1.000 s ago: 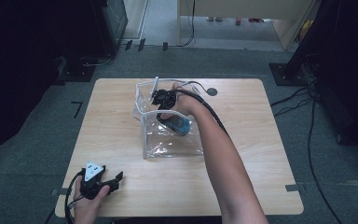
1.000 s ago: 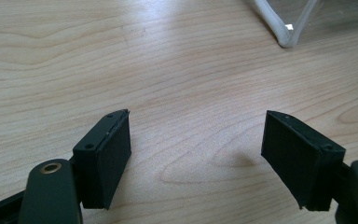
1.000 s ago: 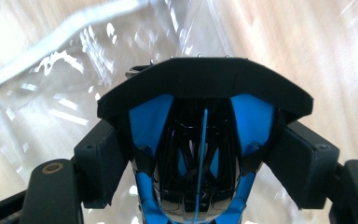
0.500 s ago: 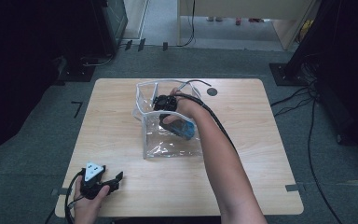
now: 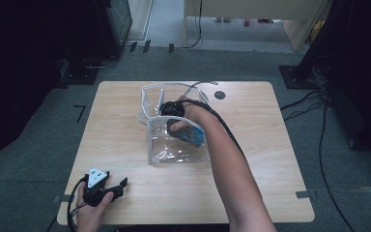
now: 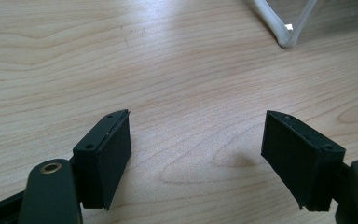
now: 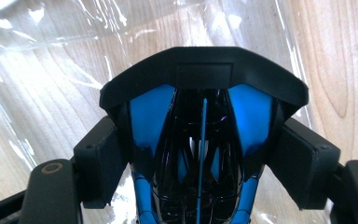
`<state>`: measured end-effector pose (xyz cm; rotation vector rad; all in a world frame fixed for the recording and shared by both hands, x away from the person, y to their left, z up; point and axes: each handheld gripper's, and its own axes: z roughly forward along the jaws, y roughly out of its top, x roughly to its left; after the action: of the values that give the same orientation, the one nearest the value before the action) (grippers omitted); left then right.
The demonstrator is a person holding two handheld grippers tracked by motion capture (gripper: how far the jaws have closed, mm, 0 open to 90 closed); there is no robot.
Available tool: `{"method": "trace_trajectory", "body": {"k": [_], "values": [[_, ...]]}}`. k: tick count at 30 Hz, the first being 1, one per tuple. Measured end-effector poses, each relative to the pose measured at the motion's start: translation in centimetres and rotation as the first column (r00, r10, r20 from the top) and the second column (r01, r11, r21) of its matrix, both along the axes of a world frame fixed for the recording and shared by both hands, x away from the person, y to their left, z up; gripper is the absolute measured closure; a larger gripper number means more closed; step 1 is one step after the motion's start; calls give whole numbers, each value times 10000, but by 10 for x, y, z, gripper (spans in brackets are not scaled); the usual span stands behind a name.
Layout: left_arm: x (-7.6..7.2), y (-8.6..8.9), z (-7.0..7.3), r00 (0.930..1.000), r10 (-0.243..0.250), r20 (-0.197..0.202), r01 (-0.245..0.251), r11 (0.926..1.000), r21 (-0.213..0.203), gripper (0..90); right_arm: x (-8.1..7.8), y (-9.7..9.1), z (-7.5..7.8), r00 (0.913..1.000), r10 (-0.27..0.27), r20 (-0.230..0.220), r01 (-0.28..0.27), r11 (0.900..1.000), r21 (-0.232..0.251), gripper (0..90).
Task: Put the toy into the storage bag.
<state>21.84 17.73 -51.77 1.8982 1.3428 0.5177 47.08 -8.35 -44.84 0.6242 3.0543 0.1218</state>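
- Clear plastic bag (image 5: 176,147), edged with white piping, stands open at the middle of the light wood counter (image 5: 270,145); its crinkled film shows behind the fingers in the right gripper view.
- Blue-and-black glossy object (image 7: 200,154), apparently a computer mouse, sits inside the bag; in the high view it appears as a blue patch (image 5: 193,135) against the bag's right wall.
- Right gripper (image 7: 205,163): reaches down into the bag from the open top. Its fingers (image 7: 303,163) are clamped on the object's two flanks, one pad on each side.
- Left gripper (image 6: 198,154): rests at the near left corner of the counter, well apart from the bag, held in the person's left hand (image 5: 89,212). Its fingers (image 6: 105,156) stand wide apart with bare wood between them.
- A corner of the bag's white piping (image 6: 284,32) shows at the top of the left gripper view.
- A dark round grommet (image 5: 219,94) sits in the counter beyond the bag.
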Motion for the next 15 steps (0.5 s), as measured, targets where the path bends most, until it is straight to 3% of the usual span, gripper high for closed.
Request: {"method": "trace_trajectory", "body": {"k": [5, 15], "values": [[0, 0, 0, 10000, 4, -11, -4, 10000, -6, 245, -4, 0, -7, 9998, -61, 193, 71, 9986, -520, 238], [0, 0, 0, 10000, 5, -6, -5, 10000, -24, 245, -4, -1, -6, 9992, -99, 387, 120, 9984, -551, 169]]}}
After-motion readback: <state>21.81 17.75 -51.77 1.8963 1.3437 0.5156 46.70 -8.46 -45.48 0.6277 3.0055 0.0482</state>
